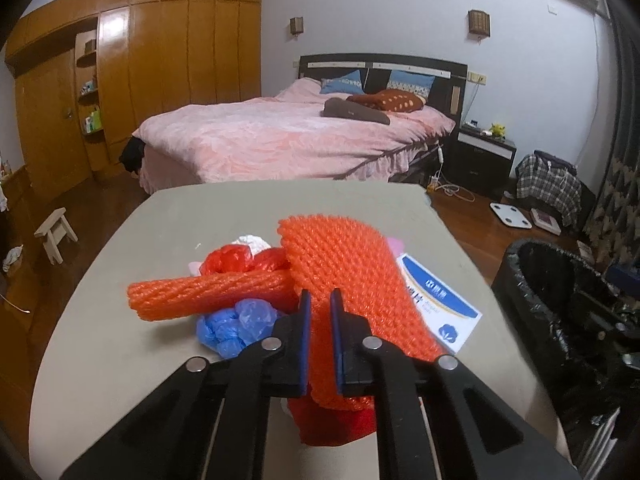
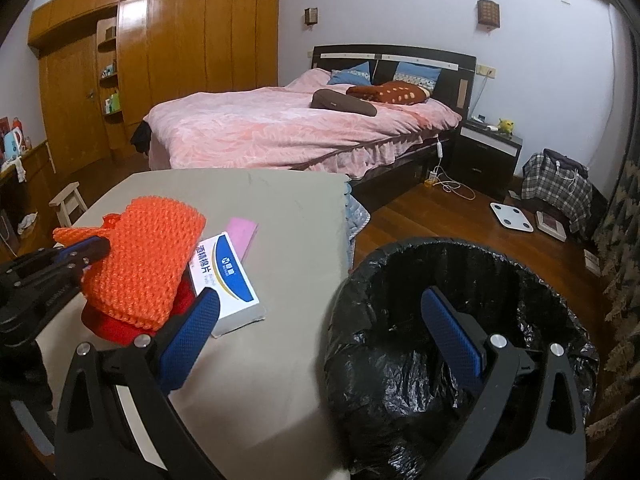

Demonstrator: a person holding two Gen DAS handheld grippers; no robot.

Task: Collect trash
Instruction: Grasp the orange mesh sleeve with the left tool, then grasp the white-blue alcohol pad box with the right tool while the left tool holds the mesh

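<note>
**L tongs clamp orange foam net; R tongs wide open over bin**

Left wrist view: L gripper (image 1: 320,300) is closed down on the flat orange foam net (image 1: 340,268), pads pinching its near edge; the sheet bunches between the jaws and hangs below them. The net's long axis runs from 11 o'clock (far end) to 5 o'clock (near end), lying on top of the trash pile on the grey table (image 1: 120,360). At 9 o'clock of the grip lies a rolled orange net tube (image 1: 208,294), long axis roughly 9-to-3, touching the flat net. Just under it a crumpled blue bag (image 1: 236,324); behind, at 11 o'clock, a red bag (image 1: 232,260). At 3 o'clock of the net a white-and-blue box (image 1: 440,308), partly under the net. Bin w/ black liner (image 1: 560,300) stands off the table at 3 o'clock; inside looks dark, contents can't tell.

Right wrist view: R gripper (image 2: 320,304) is spread wide, nothing between the pads; its L finger sits over the table near the box (image 2: 228,272), its R finger over the bin's mouth (image 2: 460,264). Only black liner shows in the bin. At 9 o'clock the L gripper (image 2: 96,248) pinches the net (image 2: 148,256), which lies over the box's L end w/ red trash beneath. A pink slip (image 2: 240,234) lies at 12 o'clock of the box.
</note>
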